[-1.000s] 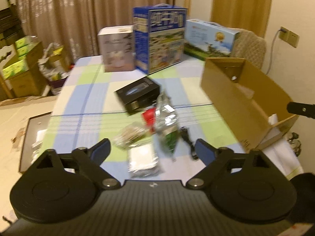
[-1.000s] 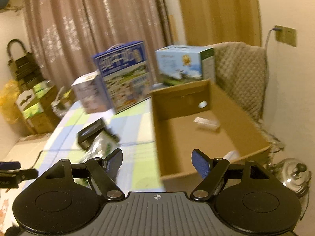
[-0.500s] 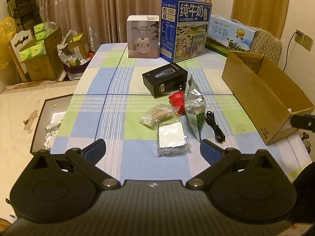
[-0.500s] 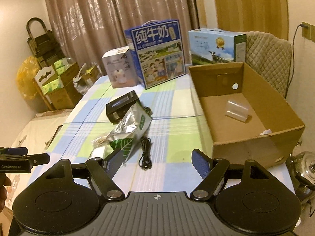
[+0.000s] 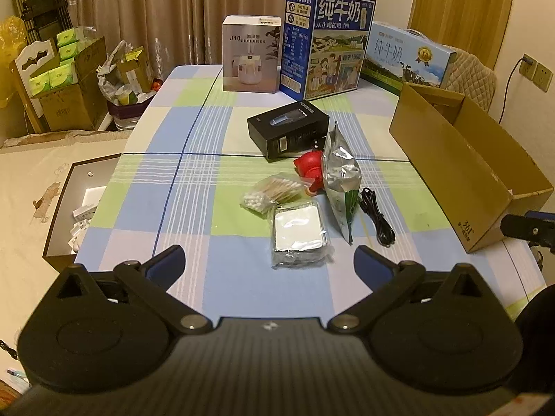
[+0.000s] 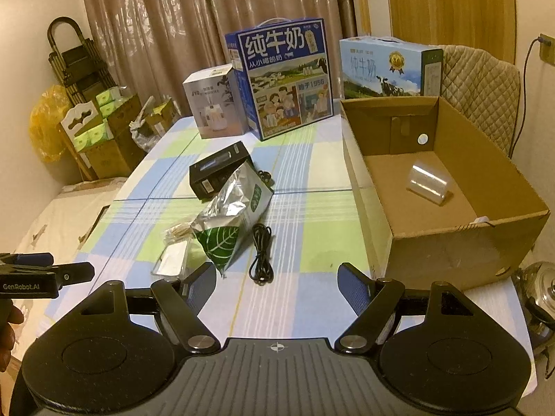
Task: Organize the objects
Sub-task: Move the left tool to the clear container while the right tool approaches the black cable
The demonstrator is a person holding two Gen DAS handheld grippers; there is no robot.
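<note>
Loose items lie mid-table on the checked cloth: a black box (image 5: 288,128), a red toy (image 5: 310,170), a bag of cotton swabs (image 5: 270,192), a clear pack with a white pad (image 5: 298,232), a silver foil bag (image 5: 341,180) and a coiled black cable (image 5: 376,218). My left gripper (image 5: 267,254) hovers just short of the clear pack, jaws wide open, nothing between them. My right gripper (image 6: 277,272) is open and empty, in front of the cable (image 6: 262,253) and the foil bag (image 6: 230,222). An open cardboard box (image 6: 451,242) at the right holds a clear plastic piece (image 6: 428,183).
A humidifier box (image 5: 251,59) and two milk cartons (image 5: 326,45) (image 5: 406,57) stand along the table's far edge. A padded chair (image 6: 485,93) is behind the cardboard box. Cartons and bags crowd the floor at the left (image 5: 66,83). A metal kettle (image 6: 541,287) sits low right.
Both views were blurred and tilted a second ago and are now sharp and steady. Both grippers have sunk a little. The left jaws have spread slightly wider. The table items have not moved.
</note>
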